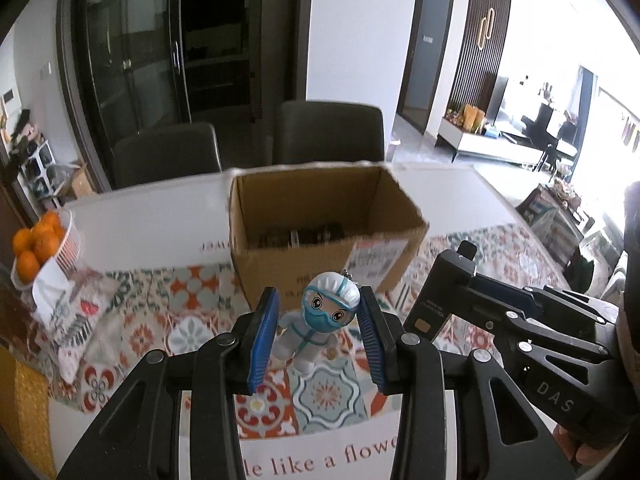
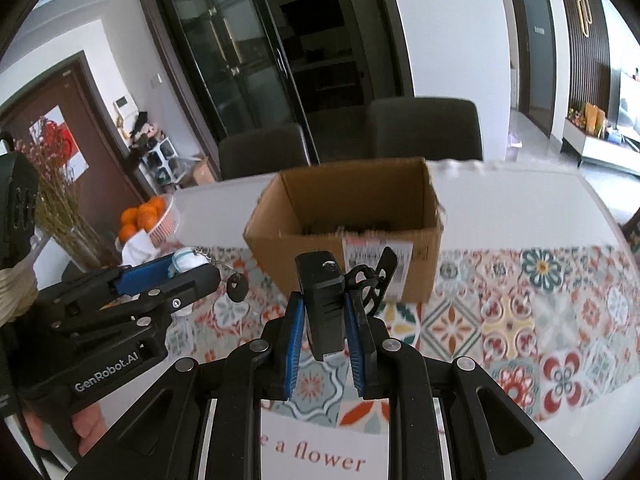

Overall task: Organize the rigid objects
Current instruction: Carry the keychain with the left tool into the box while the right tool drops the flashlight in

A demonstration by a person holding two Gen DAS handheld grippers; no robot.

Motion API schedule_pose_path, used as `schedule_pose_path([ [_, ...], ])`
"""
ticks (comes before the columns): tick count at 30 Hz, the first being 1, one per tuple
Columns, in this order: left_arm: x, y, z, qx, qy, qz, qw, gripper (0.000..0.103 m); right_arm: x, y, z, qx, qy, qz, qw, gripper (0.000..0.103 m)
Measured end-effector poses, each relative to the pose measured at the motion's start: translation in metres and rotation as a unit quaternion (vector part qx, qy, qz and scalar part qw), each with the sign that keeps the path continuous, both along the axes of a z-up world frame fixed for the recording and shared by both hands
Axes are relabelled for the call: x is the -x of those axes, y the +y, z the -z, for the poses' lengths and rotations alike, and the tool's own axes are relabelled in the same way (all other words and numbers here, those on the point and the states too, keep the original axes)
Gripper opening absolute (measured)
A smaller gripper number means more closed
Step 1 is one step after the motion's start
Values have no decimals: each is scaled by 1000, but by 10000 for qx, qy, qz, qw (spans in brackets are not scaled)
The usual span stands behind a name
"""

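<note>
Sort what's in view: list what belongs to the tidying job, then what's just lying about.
Job:
- small white-suited, blue-masked toy figure keychain, in left gripper
- black blocky plastic device, in right gripper
- open brown cardboard box

Lying about:
- white basket of oranges
- dried flowers in glass vase
- patterned tablecloth

figurine (image 1: 316,322): white suit, teal mask
box (image 1: 320,220): brown cardboard
tablecloth (image 1: 192,320): orange, teal, white floral tiles
gripper pads (image 1: 264,336): blue
oranges (image 1: 34,240): orange

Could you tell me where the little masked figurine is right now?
The figurine sits between the left gripper's blue fingers, above the patterned mat, just short of the open cardboard box.
</note>
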State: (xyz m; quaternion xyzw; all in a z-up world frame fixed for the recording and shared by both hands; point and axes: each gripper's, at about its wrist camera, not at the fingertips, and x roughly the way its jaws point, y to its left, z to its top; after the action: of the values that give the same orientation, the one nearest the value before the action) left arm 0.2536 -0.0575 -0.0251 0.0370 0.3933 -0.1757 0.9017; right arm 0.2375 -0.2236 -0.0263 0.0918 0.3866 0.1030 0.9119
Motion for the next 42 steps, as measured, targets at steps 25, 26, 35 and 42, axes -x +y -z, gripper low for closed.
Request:
schedule_pose_path([
  [25, -166, -42, -13, 104, 819, 173, 9964, 40, -140, -22, -38, 204, -110, 186, 9996, 13],
  [26, -168, -44, -11, 71, 883, 168, 9959, 39, -143, -24, -34, 163, -50, 213, 9996, 13],
  [35, -173, -46, 1, -402, 906, 46, 9951, 73, -150, -27, -20, 156, 145, 294, 9993, 13],
  [42, -153, -21, -7, -445, 603, -442, 9962, 83, -138, -21, -25, 278, 87, 412, 9987, 47],
])
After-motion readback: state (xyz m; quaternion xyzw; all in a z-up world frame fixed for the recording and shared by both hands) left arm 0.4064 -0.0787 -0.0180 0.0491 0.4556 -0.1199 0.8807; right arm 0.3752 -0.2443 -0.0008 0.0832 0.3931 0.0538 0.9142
